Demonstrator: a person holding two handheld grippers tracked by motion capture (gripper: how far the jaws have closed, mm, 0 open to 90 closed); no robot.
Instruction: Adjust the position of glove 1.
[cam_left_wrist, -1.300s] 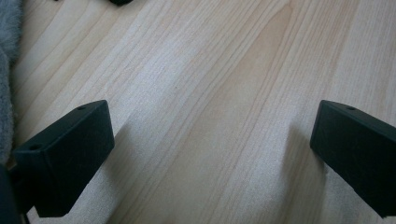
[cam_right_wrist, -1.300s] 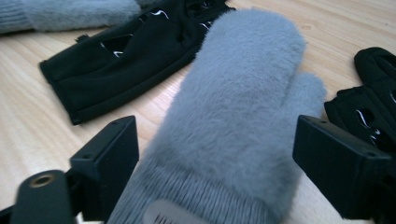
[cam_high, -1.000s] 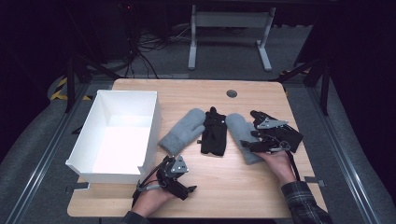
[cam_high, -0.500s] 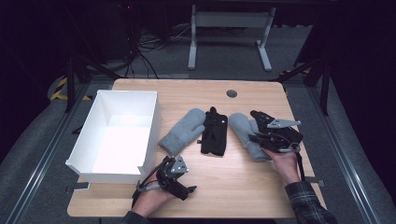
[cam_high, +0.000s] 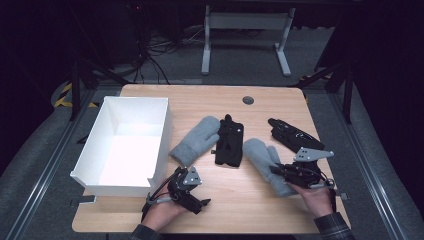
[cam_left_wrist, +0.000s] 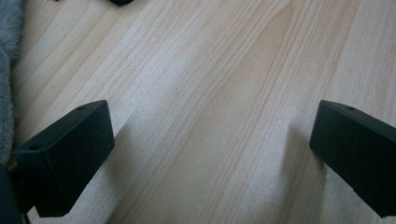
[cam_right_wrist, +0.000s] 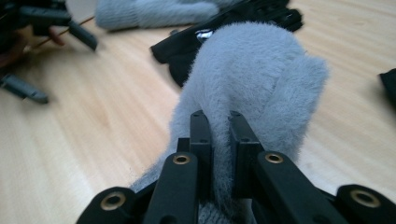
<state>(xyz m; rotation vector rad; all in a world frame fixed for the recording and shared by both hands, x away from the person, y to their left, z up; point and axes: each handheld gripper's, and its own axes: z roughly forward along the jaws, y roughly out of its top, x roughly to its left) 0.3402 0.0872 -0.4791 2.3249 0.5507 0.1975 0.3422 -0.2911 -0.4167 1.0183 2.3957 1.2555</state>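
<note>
1. Dark floor and cables are surrounding our pale wooden counter, and we are working near its front edge.
2. We are clamping the right gripper on the near end of a grey mitten; its jaws have just been closing, fuzzy fabric is pinched between them, and the rest of the mitten is lying on the counter right of centre.
3. We are resting the left gripper near the front left, jaws spread wide over bare wood, holding nothing.
4. Our worry: we are pinching only a thin fold of fleece, so the mitten could be slipping free as it lifts, or dragging along the wood.
5. A black glove is lying just beside the mitten on its left; we judge the trailing mitten could be snagging it and pulling it along.
6. A second grey mitten is sitting beyond that, another black glove is lying behind our right hand, and the white box is waiting at the far left, with those gloves between it and our load.
</note>
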